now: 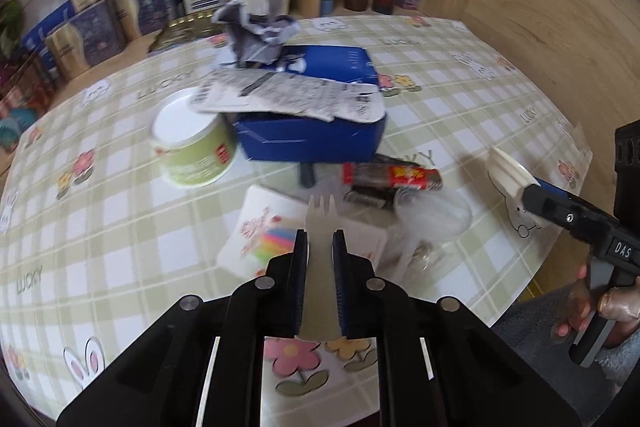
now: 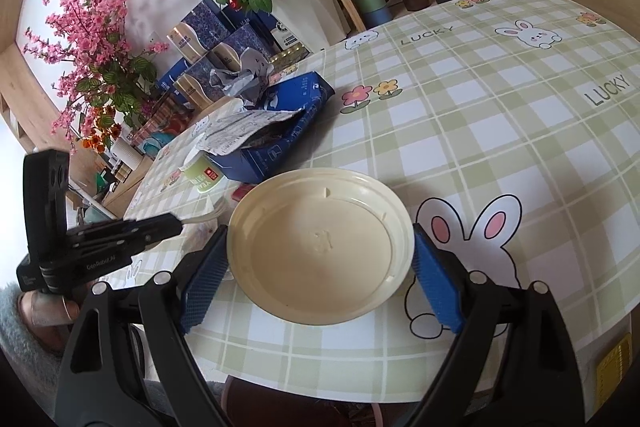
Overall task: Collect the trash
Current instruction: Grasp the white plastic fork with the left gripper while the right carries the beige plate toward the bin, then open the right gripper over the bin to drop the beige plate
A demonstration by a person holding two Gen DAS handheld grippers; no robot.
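White plastic fork (image 1: 320, 247) clamped in left gripper (image 1: 320, 247), tines toward upper frame, blue box (image 1: 312, 139) straight ahead at centre; cream lid (image 2: 320, 247) pinched across wide right gripper (image 2: 320, 267), low centre, box upper left

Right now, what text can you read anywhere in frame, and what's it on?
"LUCKY": tablecloth, repeated.
"DAS": right gripper, on its body.
"GenRobot.AI": left gripper, on its side.
"YEA...": green cup, partly readable.
Printed sheet, blue box, red wrapper: too blurred.
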